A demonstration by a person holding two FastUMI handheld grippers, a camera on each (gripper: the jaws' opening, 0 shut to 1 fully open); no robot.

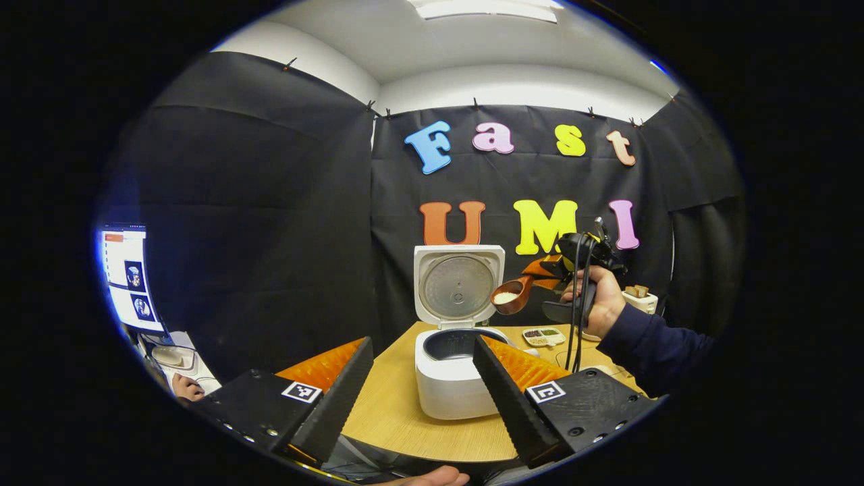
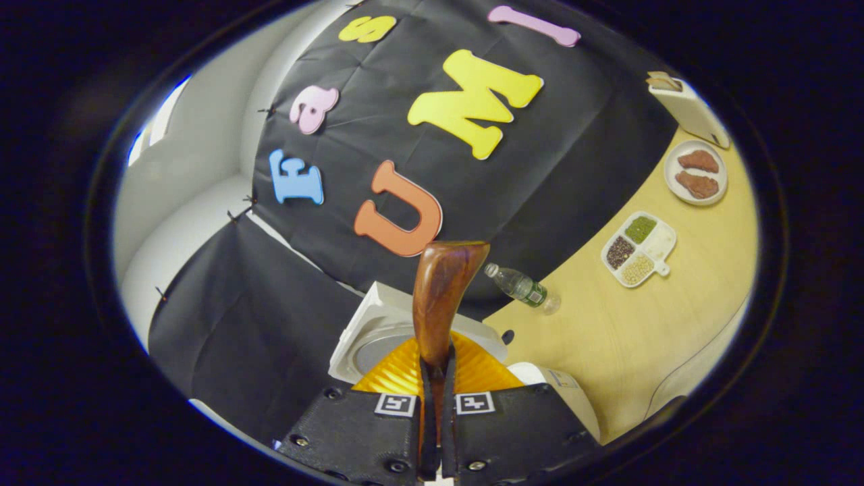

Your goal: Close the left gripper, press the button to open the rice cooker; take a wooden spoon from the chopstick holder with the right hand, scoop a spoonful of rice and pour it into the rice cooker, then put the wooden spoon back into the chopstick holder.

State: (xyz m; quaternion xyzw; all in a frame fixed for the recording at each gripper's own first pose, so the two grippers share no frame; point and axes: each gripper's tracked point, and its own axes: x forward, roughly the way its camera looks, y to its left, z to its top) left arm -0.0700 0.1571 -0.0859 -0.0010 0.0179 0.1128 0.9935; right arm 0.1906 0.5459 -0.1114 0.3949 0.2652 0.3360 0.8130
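1. Nearest in the left gripper view, the left gripper [image 1: 422, 385] hangs over the near edge of the tabletop [image 1: 395, 412], jaws spread wide and holding nothing.
2. Just beyond it the rice cooker [image 1: 449, 378] stands on the tabletop, its lid [image 1: 457, 285] raised upright and the inner pot bare.
3. Above and right of the cooker, the right gripper [image 1: 550, 268], held in a hand [image 1: 597, 297], carries the wooden spoon [image 1: 513, 295] level, white rice in its bowl.
4. In the right gripper view the jaws pinch the spoon's handle [image 2: 440, 304].
5. Farther right on the tabletop: a divided dish of grains [image 2: 638, 248], a plastic bottle [image 2: 521, 287] lying down, and a plate [image 2: 696, 173].
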